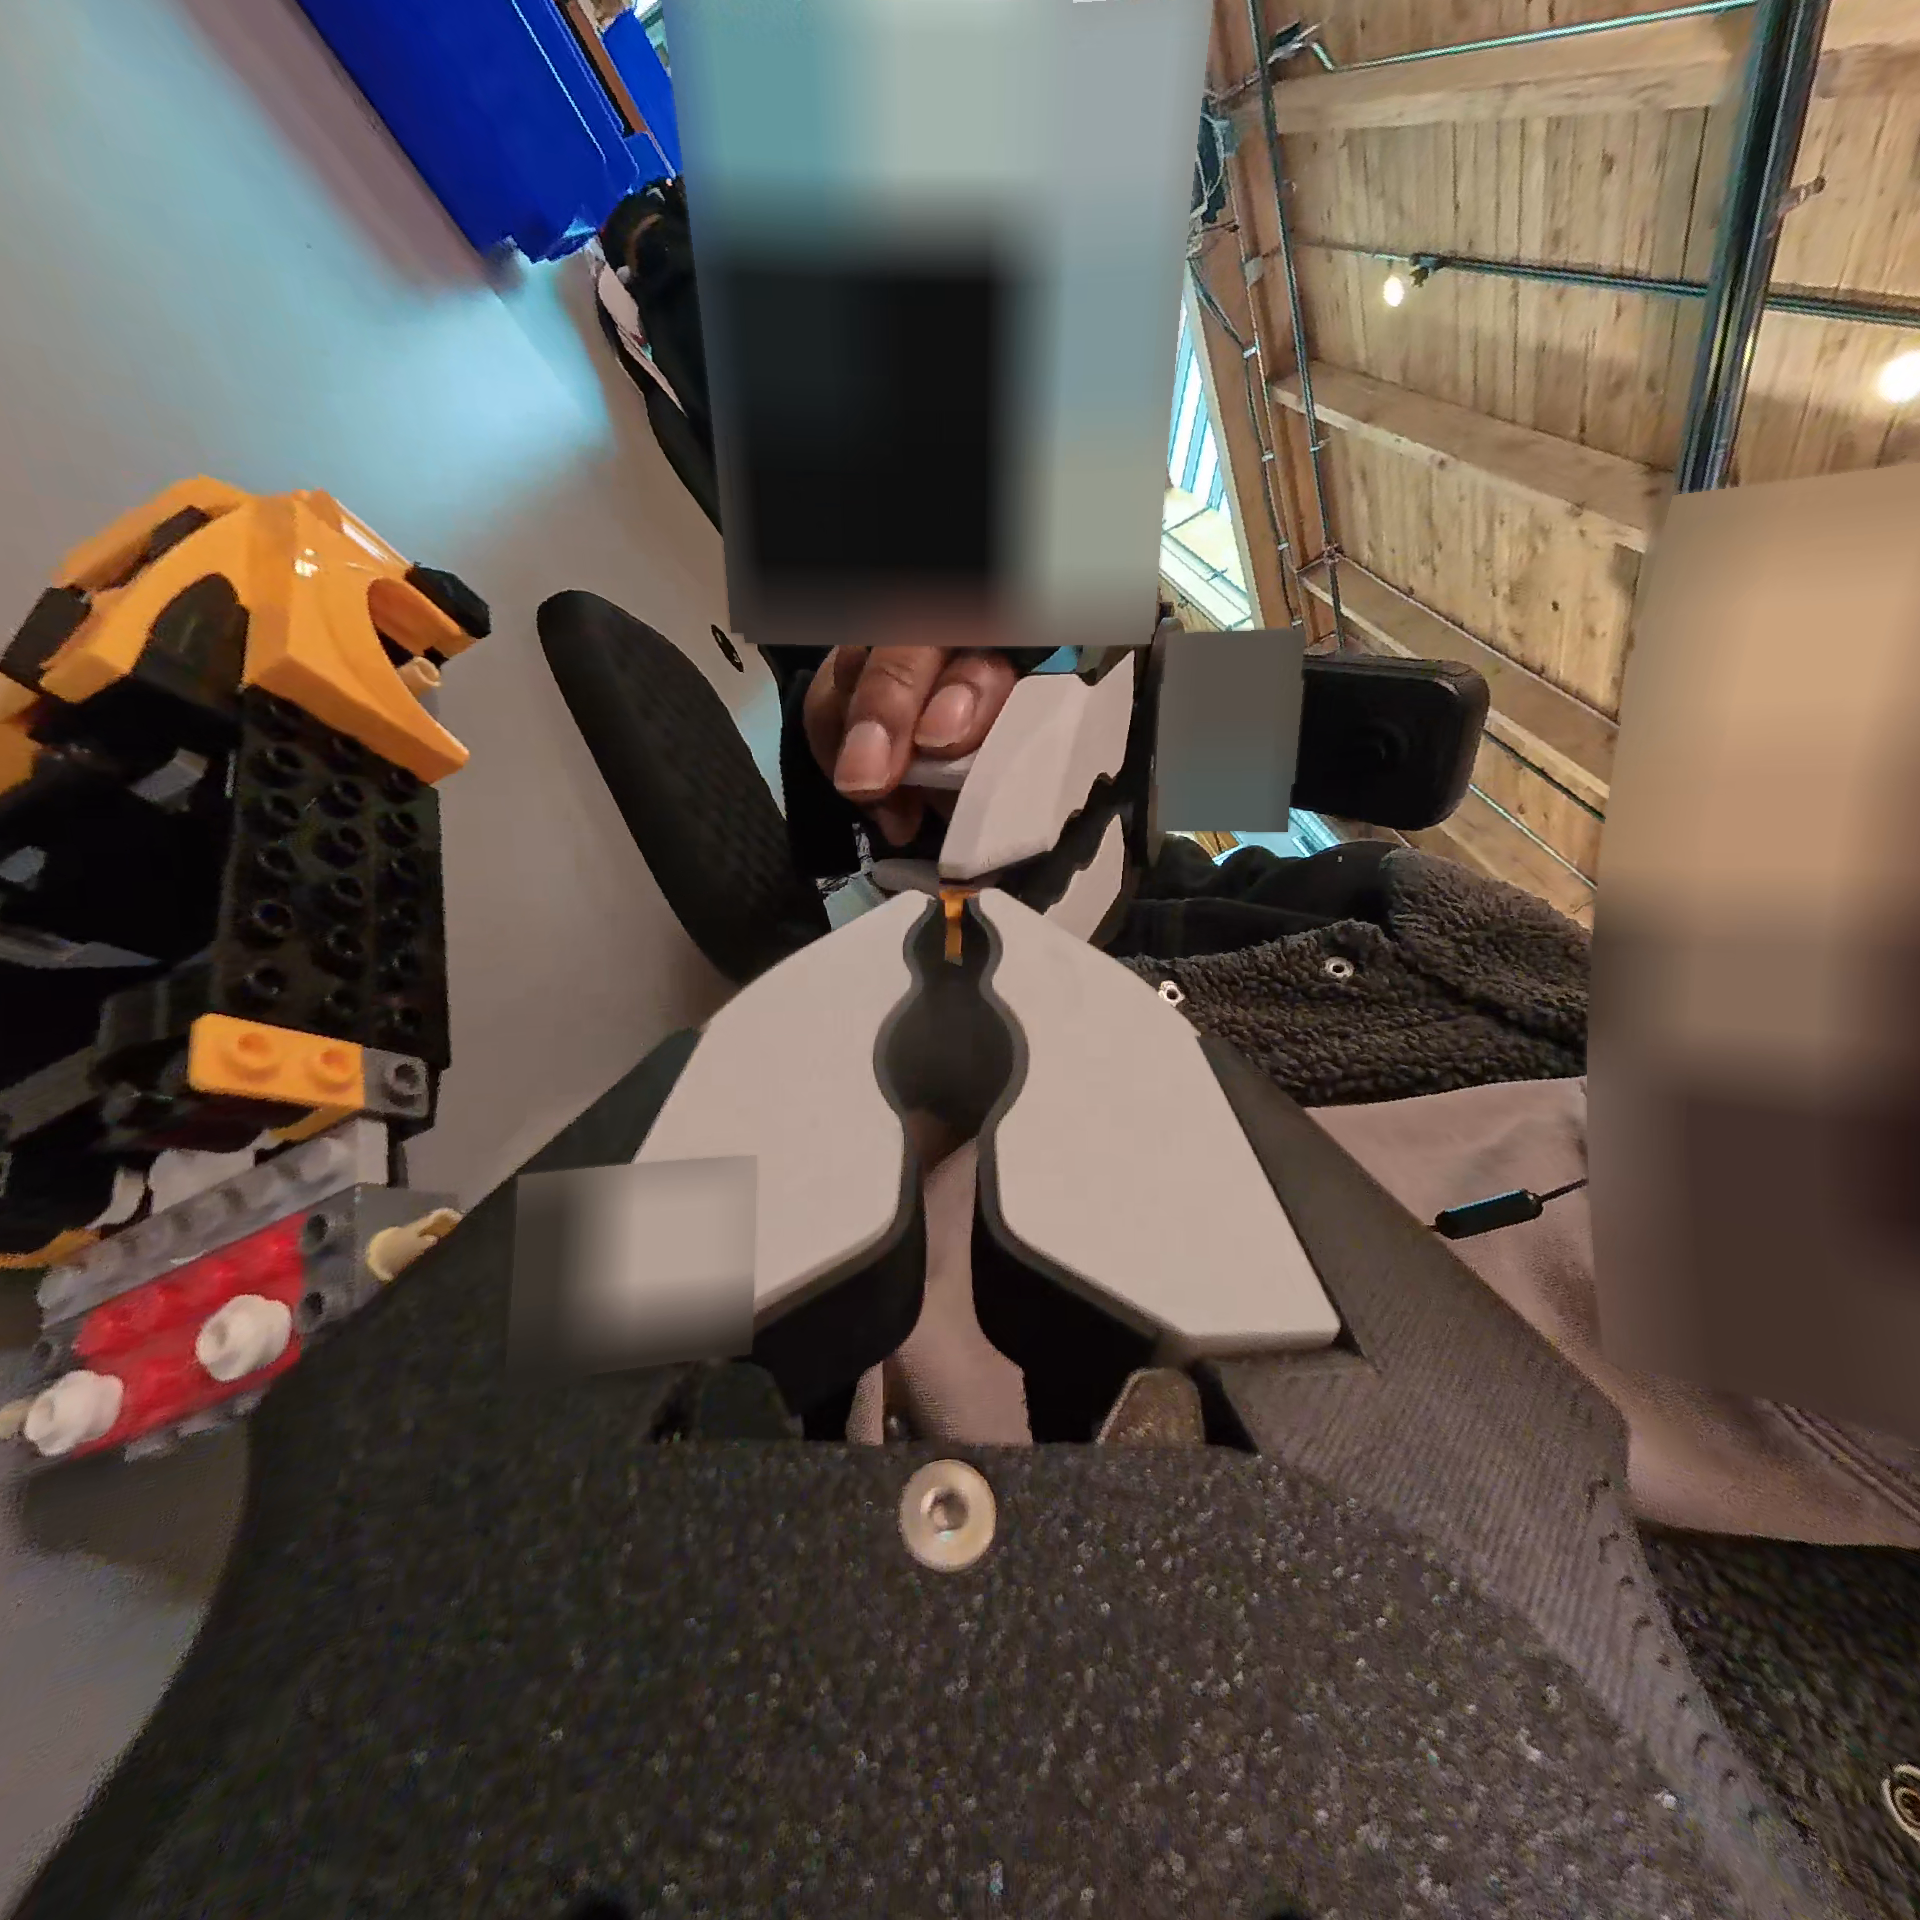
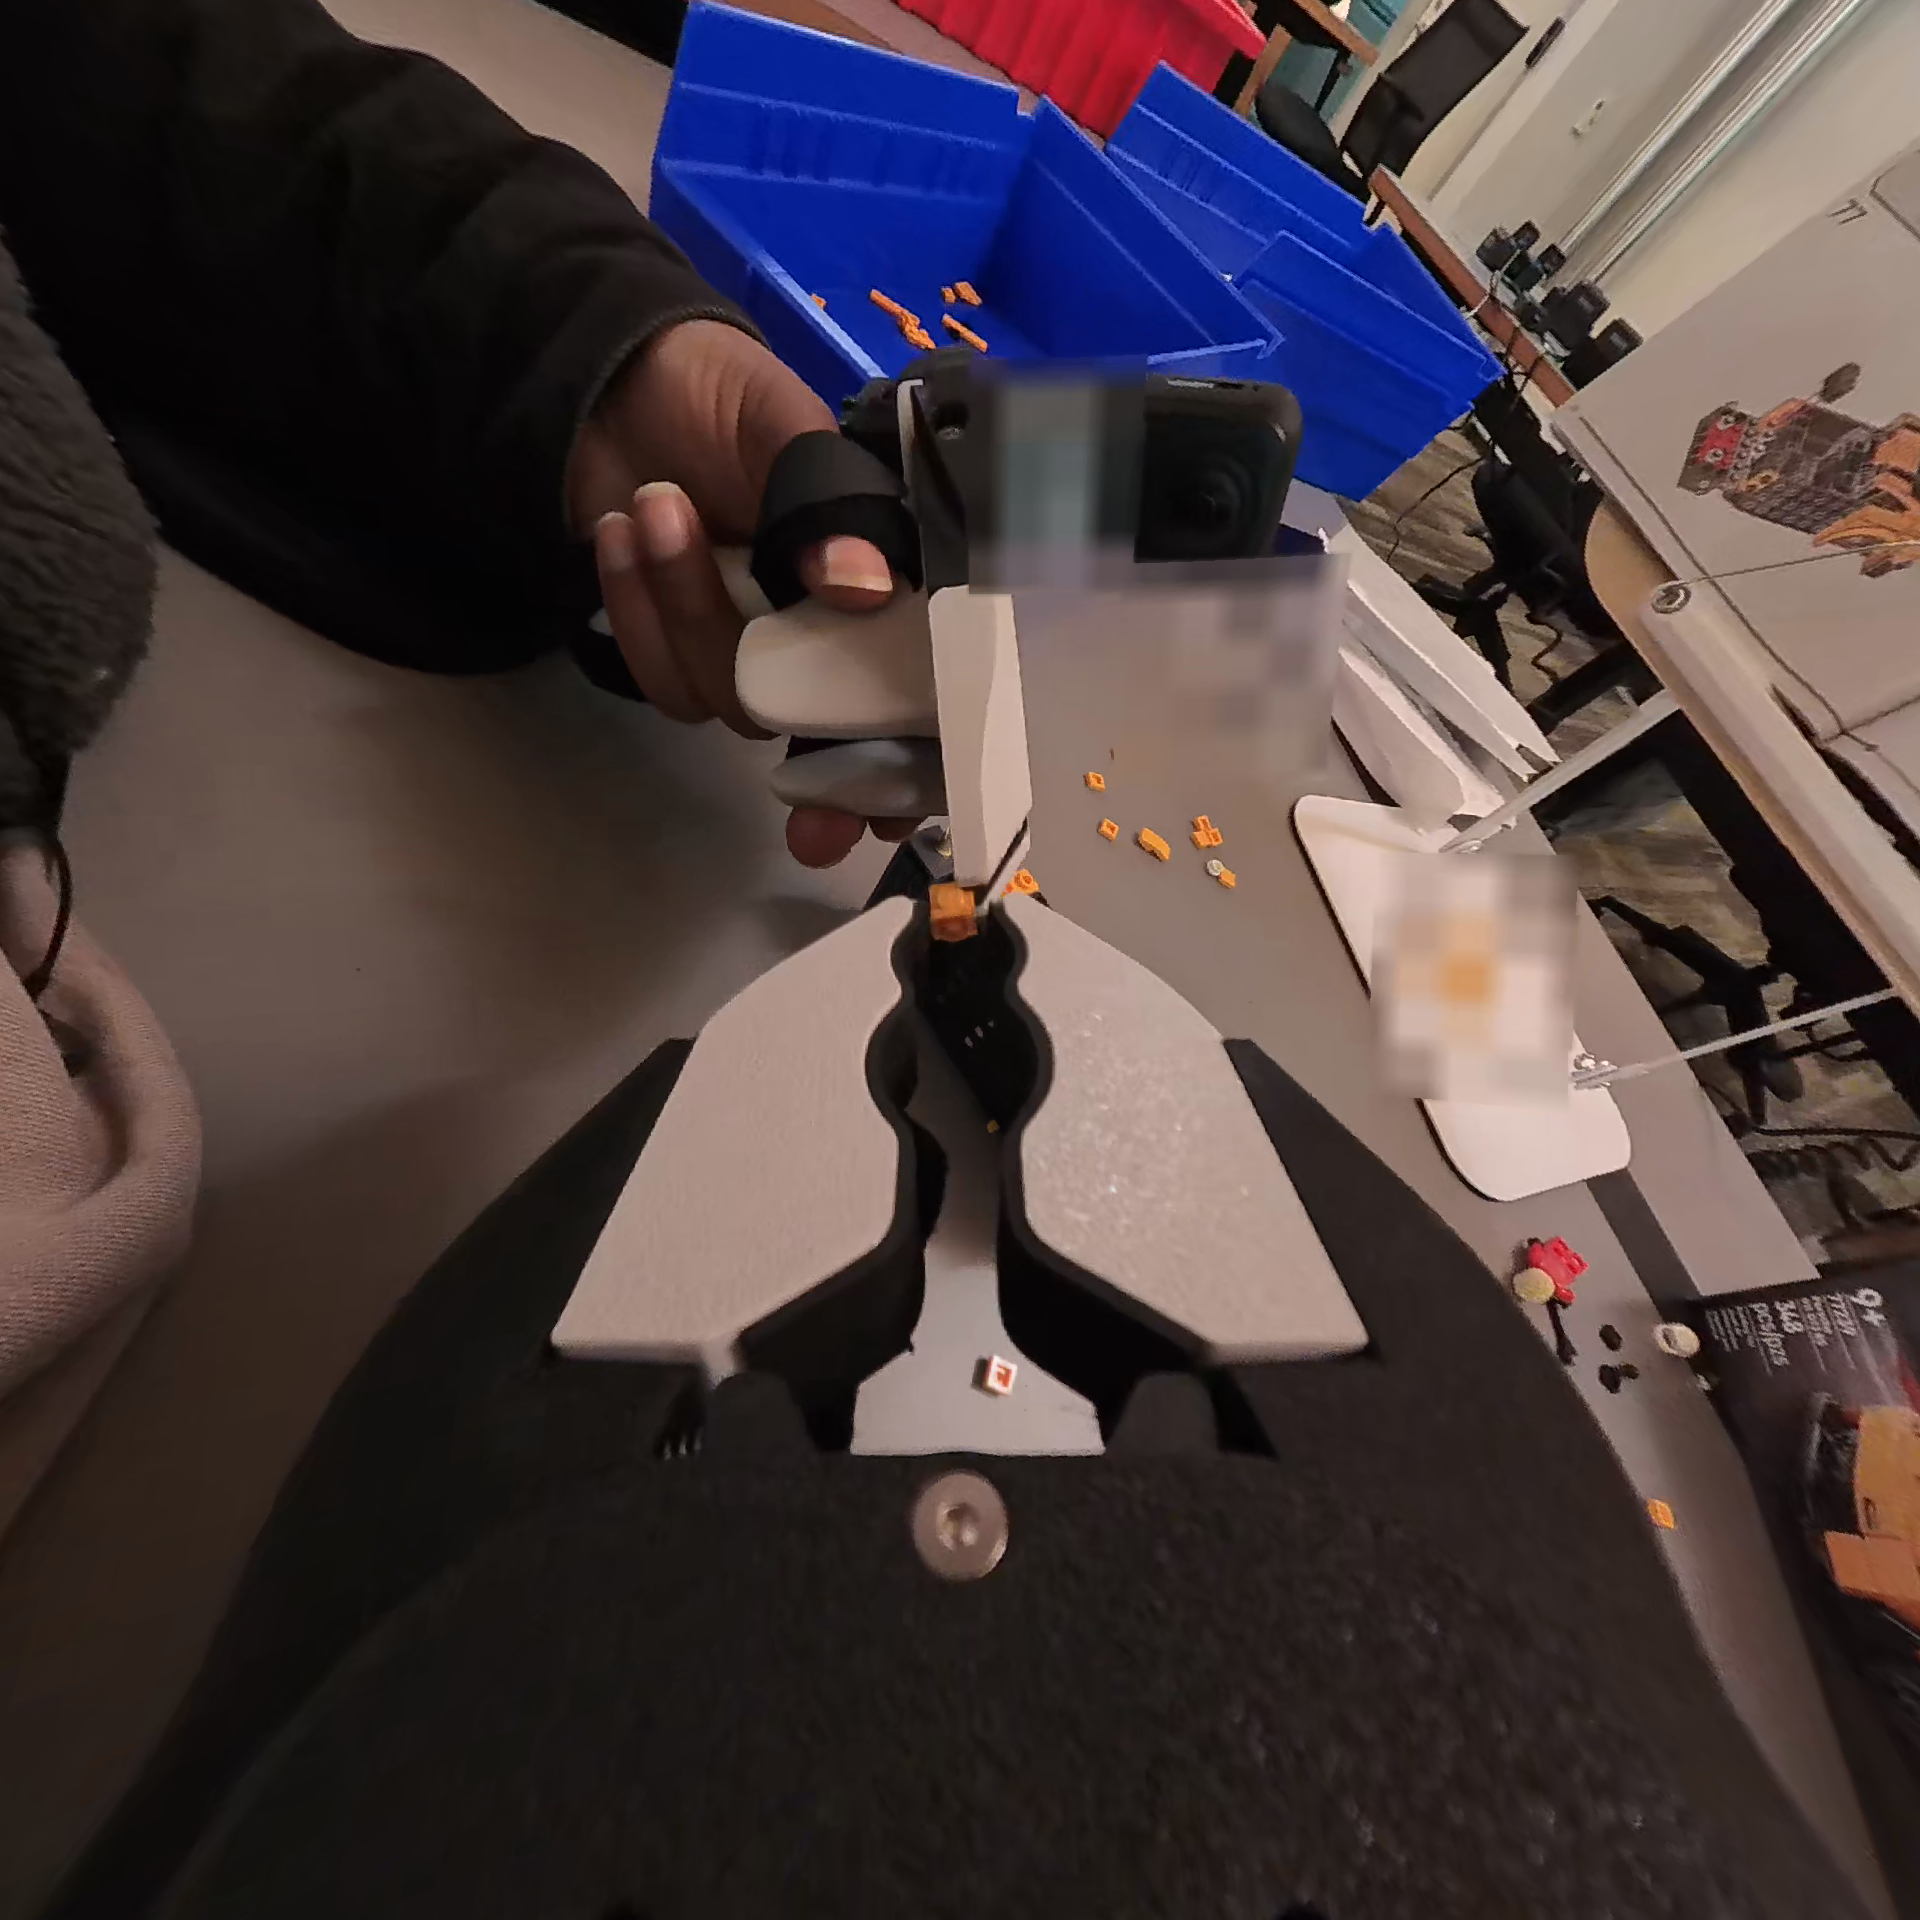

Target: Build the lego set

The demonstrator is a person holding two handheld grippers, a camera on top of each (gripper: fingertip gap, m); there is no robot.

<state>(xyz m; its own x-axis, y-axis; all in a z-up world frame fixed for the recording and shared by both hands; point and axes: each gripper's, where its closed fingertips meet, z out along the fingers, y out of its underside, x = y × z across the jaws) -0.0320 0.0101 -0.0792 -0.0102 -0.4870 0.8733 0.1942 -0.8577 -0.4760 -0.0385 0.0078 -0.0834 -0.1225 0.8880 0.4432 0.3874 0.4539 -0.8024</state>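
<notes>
At the fingertips: both grippers meet over the grey tabletop (image 2: 312, 831), tip to tip, on one small orange plastic brick (image 2: 951, 912).
Left gripper (image 1: 951, 902): its two grey fingers are pressed nearly together, pinching a thin edge of the small orange brick, which shows as a narrow orange sliver in the slot.
Right gripper (image 2: 961, 914): its grey fingers stand a little apart with the same orange brick between their tips; a black studded piece (image 2: 971, 1023) sits lower in the slot, and whether the pads press on either I cannot tell.
Left-hand side, left wrist view: at nine o'clock stands an orange-and-black brick-built model (image 1: 239, 790) with a red and grey studded base; at eleven o'clock of the tips lies a black textured oval pad (image 1: 665, 779).
Loose parts: small orange bricks (image 2: 1164, 831) lie scattered on the tabletop at two o'clock of the right gripper's tips.
Bins: blue plastic bins (image 2: 1039, 229) sit at twelve o'clock, one holding a few orange pieces.
Far right: a white stand base (image 2: 1351, 862) at three o'clock, and a dark printed box (image 2: 1808, 1455) at four o'clock.
Person: a hand (image 2: 707, 540) in a black sleeve grips the left gripper's white handle.
</notes>
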